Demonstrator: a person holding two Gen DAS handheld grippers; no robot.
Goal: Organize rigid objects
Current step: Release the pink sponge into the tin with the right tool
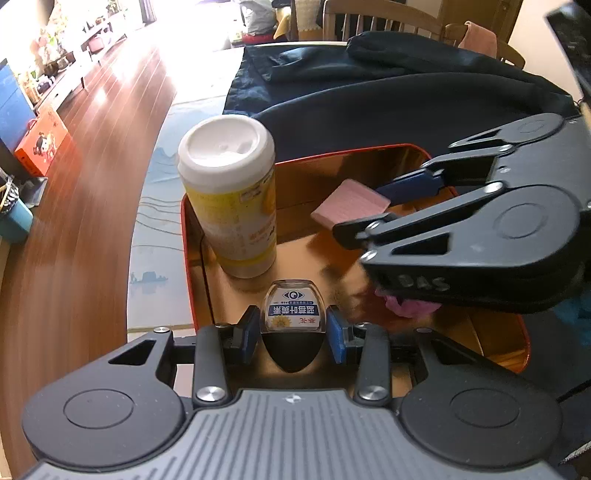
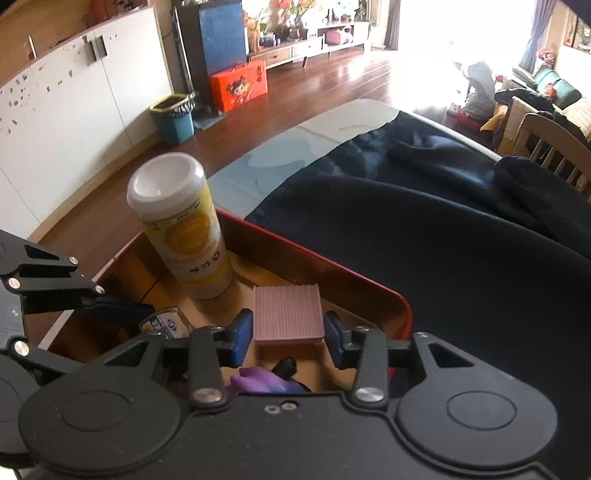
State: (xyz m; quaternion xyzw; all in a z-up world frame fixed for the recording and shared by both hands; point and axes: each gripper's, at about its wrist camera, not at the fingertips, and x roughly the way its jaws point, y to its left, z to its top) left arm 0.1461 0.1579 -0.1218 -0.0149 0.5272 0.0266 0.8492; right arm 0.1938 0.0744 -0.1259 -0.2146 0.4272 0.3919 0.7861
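Observation:
A red tin box (image 1: pixel 190 236) (image 2: pixel 369 284) with a gold inside stands on the table. In its far left corner a yellow bottle (image 1: pixel 240 206) (image 2: pixel 188 240) with a white cap stands upright. My left gripper (image 1: pixel 293 328) is shut on a small clear bottle (image 1: pixel 293 308) with a blue label, held low over the box floor. Over the box's far side my right gripper (image 2: pixel 288 332) (image 1: pixel 373 206) is shut on a ribbed pink block (image 2: pixel 288 314) (image 1: pixel 351 205). The small clear bottle (image 2: pixel 166 325) and the left gripper's blue pad show at the right wrist view's left.
A dark blue garment (image 1: pixel 388 96) (image 2: pixel 443 240) covers the table behind and to the right of the box. A pink-purple object (image 1: pixel 402 304) (image 2: pixel 258 380) lies in the box under the right gripper. Wooden chairs (image 1: pixel 369 22) stand beyond the table, and wooden floor (image 1: pixel 92 166) lies left.

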